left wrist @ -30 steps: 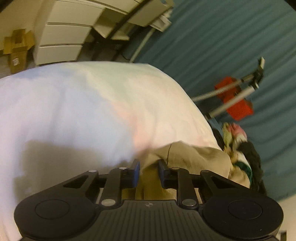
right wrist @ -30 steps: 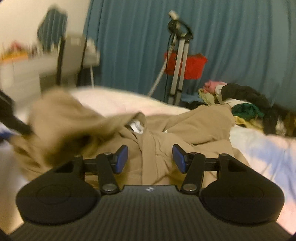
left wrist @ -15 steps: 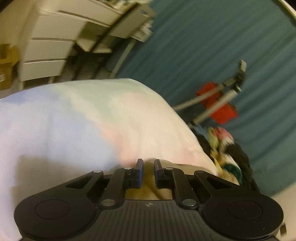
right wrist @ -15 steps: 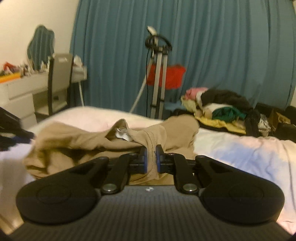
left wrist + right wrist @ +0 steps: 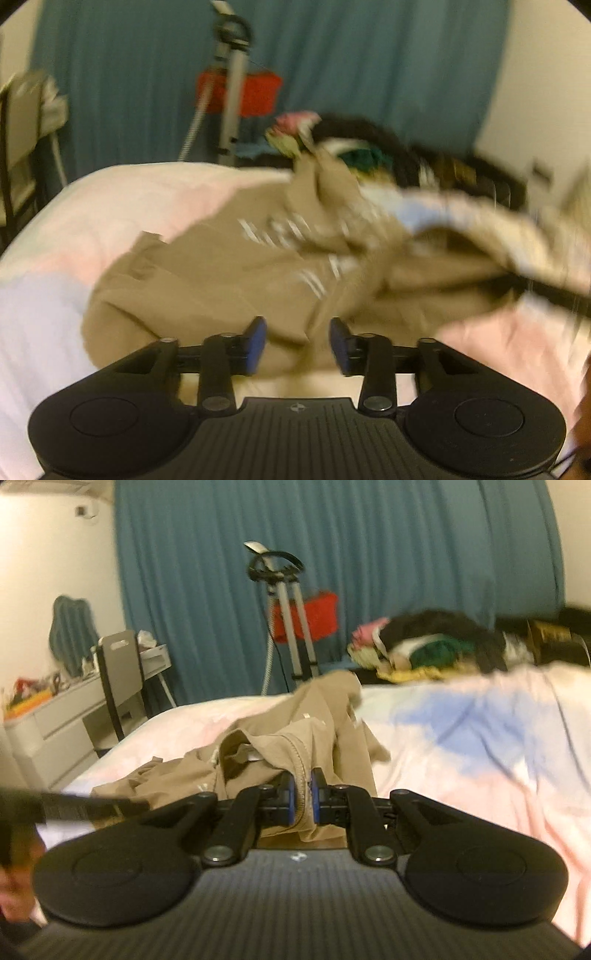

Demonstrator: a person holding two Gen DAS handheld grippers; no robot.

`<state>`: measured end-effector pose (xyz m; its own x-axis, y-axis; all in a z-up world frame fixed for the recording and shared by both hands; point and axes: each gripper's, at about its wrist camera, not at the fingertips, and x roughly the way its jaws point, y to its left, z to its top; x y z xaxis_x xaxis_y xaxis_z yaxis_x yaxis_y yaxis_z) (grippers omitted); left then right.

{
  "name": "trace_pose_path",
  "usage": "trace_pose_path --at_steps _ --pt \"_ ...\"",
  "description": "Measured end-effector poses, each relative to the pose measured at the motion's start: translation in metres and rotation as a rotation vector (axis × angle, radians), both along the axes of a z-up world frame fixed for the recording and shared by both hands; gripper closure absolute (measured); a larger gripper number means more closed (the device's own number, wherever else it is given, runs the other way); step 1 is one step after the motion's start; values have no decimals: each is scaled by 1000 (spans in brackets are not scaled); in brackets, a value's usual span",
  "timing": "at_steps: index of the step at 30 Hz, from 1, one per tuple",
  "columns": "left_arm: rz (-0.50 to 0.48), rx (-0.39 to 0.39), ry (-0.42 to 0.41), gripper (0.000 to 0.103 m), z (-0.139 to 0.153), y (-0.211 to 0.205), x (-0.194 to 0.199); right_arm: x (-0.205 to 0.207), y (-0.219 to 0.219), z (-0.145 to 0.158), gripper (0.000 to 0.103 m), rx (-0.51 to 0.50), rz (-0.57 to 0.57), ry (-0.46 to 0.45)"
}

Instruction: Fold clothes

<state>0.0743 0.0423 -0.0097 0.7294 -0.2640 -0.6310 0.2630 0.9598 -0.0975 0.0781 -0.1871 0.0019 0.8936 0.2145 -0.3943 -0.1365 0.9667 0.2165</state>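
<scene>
I am barely into the fold. The tan garment lies crumpled in a heap on the near part of the bed, no crease laid yet. My right gripper pinches a stitched hem of it between nearly closed fingers. My left gripper hangs wide with nothing between its fingers, just short of the cloth's near edge. I judge that spreading it flat and every fold remain. The clothes pile at the far right waits untouched.
</scene>
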Motion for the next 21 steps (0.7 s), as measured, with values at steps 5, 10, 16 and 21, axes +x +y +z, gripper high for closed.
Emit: trace_pose_path --at_steps 5,10,16,21 --pt "-144 311 -5 37 -39 -45 6 6 -20 -11 91 46 -30 21" --pt "-22 568 -75 67 -67 -52 16 16 -33 -25 91 58 -56 52" --pt "71 284 -81 98 -25 -5 25 30 -36 -52 90 48 -90 180" --pt "154 -38 -33 99 3 50 39 40 -35 -67 90 55 -82 251"
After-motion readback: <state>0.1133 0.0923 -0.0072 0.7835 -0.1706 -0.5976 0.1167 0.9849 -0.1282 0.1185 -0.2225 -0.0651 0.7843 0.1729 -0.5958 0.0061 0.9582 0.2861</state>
